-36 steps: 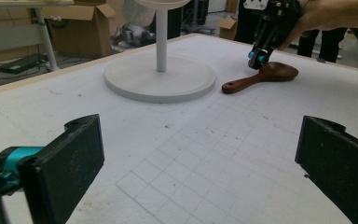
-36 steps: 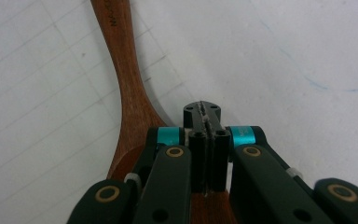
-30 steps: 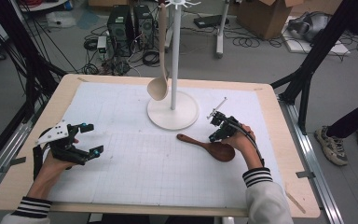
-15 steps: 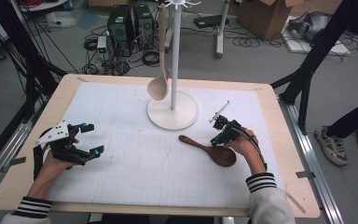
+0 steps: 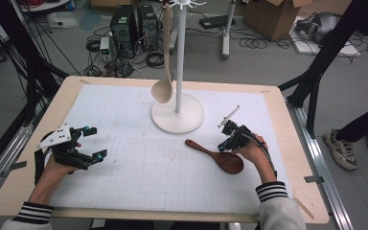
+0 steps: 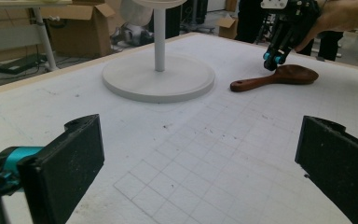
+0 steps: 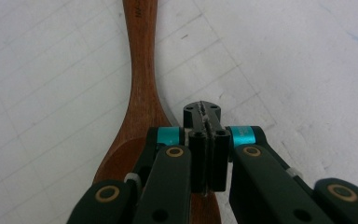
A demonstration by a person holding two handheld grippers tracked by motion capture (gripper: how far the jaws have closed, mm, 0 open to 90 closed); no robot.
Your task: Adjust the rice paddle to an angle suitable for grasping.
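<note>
While the left gripper [image 5: 90, 143] is resting at the tabletop's [image 5: 124, 191] near left with jaws standing wide, the right gripper [image 5: 226, 140], jaws pressed together and holding nothing, is hovering over the dark wooden spoon [image 5: 218, 156] lying near right of the white stand [image 5: 178, 113].

Lab or workshop: gridded table [image 5: 124, 191] in black metal frame [image 5: 28, 67]; computer towers [image 5: 133, 24], loose cables [image 5: 258, 43], cardboard boxes [image 5: 273, 17] far behind.
</note>
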